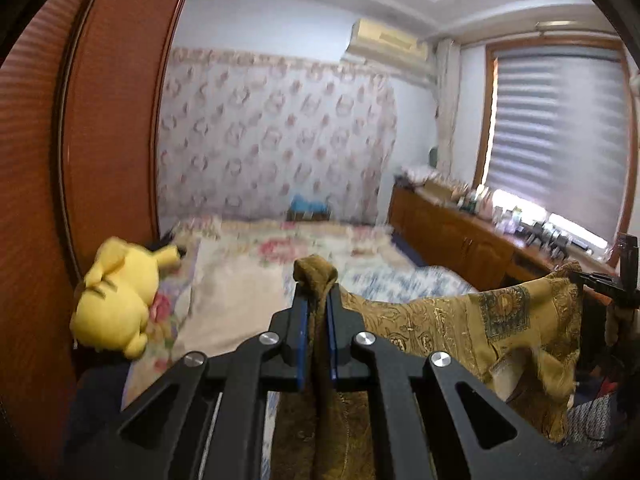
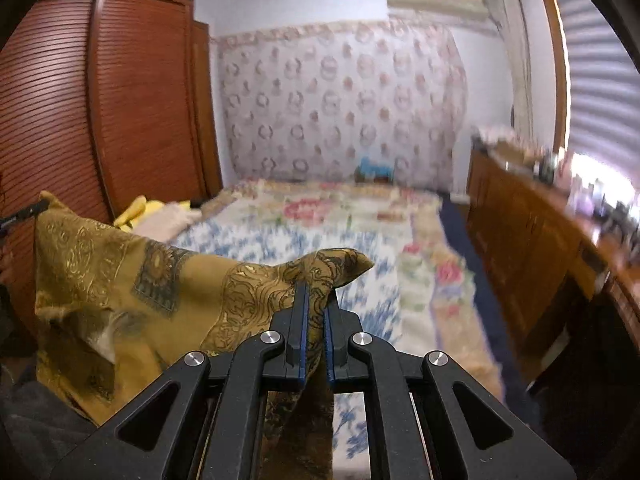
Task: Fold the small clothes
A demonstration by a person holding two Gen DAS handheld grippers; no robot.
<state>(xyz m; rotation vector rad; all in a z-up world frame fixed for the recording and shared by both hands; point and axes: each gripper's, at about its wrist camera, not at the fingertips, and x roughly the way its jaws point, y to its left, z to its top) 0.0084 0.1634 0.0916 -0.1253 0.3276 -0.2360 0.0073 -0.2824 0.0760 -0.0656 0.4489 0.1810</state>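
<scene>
Left gripper (image 1: 316, 316), right gripper (image 2: 316, 320): each clamped on corner of gold patterned cloth (image 1: 500, 320), stretched between them above floral bedspread (image 2: 320, 220). Risk: thin pinch slips, corner drops; sag bunches fold; plush toy (image 1: 120, 296) at left edge snags.

Mustard-gold cloth (image 1: 460, 320) with dark ornate print and teal square motifs; yellow plush toy (image 1: 120, 300); bed (image 2: 320, 232) cover white, blue and pink floral; reddish-brown wardrobe (image 2: 120, 100).
</scene>
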